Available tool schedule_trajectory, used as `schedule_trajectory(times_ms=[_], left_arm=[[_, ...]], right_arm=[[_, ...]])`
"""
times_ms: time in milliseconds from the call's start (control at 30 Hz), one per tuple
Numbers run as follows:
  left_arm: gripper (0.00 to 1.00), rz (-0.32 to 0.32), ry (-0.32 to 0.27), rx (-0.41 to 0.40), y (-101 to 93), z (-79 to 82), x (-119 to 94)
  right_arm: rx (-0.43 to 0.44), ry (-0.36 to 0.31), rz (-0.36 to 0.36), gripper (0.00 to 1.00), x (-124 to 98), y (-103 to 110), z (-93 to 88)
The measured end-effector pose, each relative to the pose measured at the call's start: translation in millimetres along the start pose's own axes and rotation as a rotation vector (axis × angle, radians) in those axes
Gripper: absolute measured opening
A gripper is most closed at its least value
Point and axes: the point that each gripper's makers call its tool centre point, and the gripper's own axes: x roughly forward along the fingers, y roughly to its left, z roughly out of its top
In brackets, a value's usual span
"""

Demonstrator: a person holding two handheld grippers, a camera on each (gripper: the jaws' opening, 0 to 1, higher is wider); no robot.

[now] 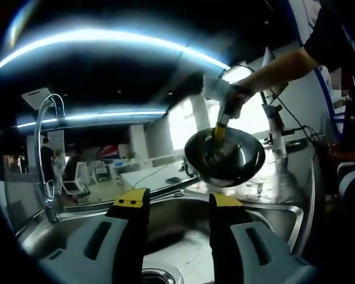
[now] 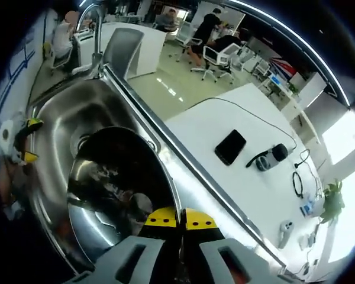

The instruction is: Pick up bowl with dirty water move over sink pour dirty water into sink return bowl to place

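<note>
R gripper [image 2: 180, 220] fingers pinch the steel bowl [image 2: 115, 195] by its rim over the sink [image 2: 59, 127], slick, stiff, prob light; L gripper [image 1: 178, 204] fingers open, empty.

The stainless steel sink basin [image 1: 183, 236] lies open below the left gripper [image 1: 173, 204]. The shiny round metal bowl [image 1: 225, 157] hangs over its far rim — the curved chrome faucet [image 1: 47, 154] blocks the left side.
</note>
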Motion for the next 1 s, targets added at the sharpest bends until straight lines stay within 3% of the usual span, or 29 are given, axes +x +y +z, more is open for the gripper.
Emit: schedule_trajectory(times_ms=[467,1000], left_arm=[[0.39,-0.003,-0.006,-0.004,-1.1,1.2,-1],[0.39,-0.001,0.003,-0.002,-0.8,-0.5,0]], right_arm=[[-0.038,-0.070,0.001,0.00,2,14,42.1],[-0.077,-0.128,-0.033,0.00,-6,15,66.0]])
